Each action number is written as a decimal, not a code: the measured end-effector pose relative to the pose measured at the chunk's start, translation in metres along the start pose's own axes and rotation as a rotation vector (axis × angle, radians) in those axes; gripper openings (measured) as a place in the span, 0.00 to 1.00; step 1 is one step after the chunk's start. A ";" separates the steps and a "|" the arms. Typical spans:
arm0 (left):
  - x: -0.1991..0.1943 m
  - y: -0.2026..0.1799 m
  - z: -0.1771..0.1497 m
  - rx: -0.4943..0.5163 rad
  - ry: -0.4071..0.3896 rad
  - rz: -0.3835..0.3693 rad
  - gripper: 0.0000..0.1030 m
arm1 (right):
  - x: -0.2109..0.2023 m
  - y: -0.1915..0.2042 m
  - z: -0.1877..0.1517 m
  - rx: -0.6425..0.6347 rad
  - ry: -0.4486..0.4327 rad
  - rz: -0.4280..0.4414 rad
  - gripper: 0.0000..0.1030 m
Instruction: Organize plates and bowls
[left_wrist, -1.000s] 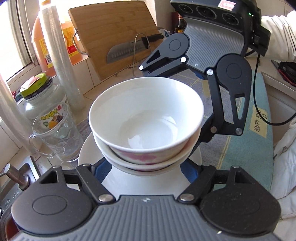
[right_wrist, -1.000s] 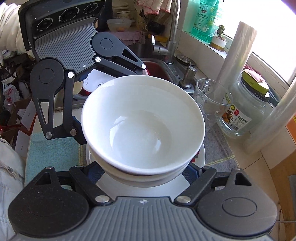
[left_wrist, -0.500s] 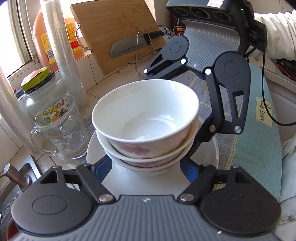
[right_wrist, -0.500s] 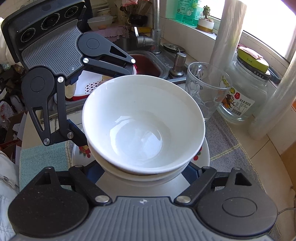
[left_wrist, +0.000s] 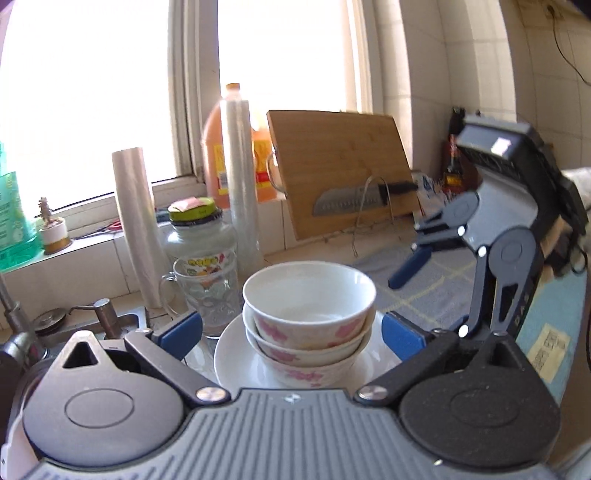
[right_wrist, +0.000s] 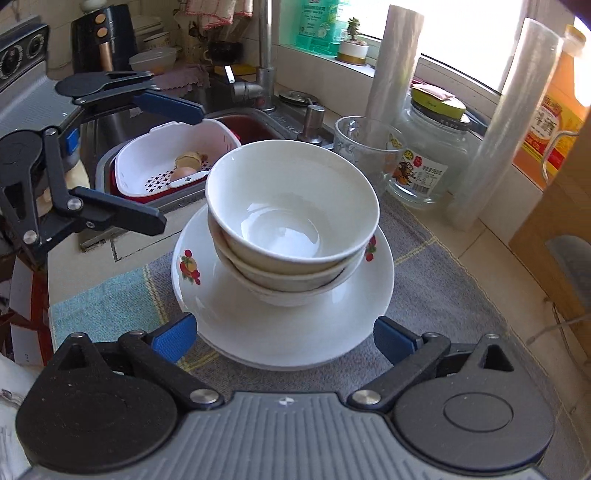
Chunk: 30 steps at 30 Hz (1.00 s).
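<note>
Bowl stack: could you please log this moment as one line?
bowl stack: nested on plate | left gripper: open, clear | right gripper: open, clear | mat: under plate

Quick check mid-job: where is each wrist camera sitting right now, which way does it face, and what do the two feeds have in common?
Left wrist: low behind the open left gripper, facing the window and cutting board across the bowl stack; the right gripper shows opposite.
Right wrist: higher behind the open right gripper, looking down over the bowl stack on the plate toward the sink; the left gripper shows at left.
Shared: bowls, plate, glass mug, jar, both film rolls.
</note>
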<state>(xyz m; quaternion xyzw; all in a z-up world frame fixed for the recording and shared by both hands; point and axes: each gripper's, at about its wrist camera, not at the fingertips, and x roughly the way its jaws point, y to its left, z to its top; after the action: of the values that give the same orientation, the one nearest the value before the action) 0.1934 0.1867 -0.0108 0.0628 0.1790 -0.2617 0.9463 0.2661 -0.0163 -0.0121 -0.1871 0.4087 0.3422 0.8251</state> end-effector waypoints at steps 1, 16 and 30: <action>-0.006 -0.005 -0.001 -0.051 -0.018 0.008 1.00 | -0.007 0.002 -0.006 0.060 -0.008 -0.014 1.00; -0.067 -0.084 0.000 -0.282 0.199 0.321 1.00 | -0.095 0.076 -0.067 0.511 -0.104 -0.374 1.00; -0.088 -0.095 0.004 -0.317 0.248 0.403 0.99 | -0.114 0.103 -0.076 0.525 -0.152 -0.424 1.00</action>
<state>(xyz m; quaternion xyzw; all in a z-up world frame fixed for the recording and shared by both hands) 0.0752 0.1460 0.0233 -0.0203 0.3161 -0.0275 0.9481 0.1014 -0.0359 0.0314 -0.0234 0.3723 0.0591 0.9259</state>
